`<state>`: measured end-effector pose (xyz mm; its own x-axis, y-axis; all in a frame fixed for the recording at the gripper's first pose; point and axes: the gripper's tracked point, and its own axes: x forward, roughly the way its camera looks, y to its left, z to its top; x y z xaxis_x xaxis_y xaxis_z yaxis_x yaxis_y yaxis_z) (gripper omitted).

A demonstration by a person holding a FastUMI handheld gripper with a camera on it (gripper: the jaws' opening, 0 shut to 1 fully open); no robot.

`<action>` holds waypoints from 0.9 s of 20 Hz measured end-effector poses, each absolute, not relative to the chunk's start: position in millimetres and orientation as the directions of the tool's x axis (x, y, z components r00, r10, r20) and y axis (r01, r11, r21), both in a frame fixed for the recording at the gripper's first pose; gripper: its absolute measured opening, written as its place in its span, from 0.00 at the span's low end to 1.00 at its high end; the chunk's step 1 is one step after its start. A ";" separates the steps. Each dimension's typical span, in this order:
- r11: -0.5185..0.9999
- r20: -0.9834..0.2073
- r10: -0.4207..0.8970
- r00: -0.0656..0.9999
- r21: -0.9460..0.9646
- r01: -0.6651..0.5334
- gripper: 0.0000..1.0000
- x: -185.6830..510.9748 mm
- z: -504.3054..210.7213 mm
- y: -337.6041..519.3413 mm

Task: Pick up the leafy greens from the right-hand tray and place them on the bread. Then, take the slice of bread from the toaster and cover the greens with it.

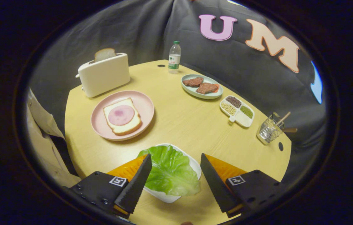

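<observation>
The tool [176,162] was held above the near edge of the worktop [182,122], pointing toward its far edge. Its two fingers [139,184] were spread wide apart, one on either side, with a clear gap between the tips. Neither finger pressed on anything. Both fingers angled inward toward the tips. A sleeve [43,137] was visible beside the worktop's left edge.

Leafy greens [171,170] are lying in a tray [195,165] between the open claw [175,170] fingers; beyond, bread [122,116] is resting on a plate [142,103], toaster [104,75] behind it.
</observation>
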<state>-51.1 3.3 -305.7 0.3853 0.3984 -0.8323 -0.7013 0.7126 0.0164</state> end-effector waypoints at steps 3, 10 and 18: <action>0.686 -0.861 0.381 0.336 0.019 -0.727 1.00 -59.8 -322.5 4.5; 0.673 -0.898 0.351 0.264 0.046 -0.739 1.00 -69.3 -353.9 3.5; 0.702 -0.920 0.347 0.180 0.127 -0.701 1.00 -75.3 -376.6 1.8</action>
<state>-75.3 1.8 -376.6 0.1804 0.3472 -0.9203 -0.7010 0.7017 0.1273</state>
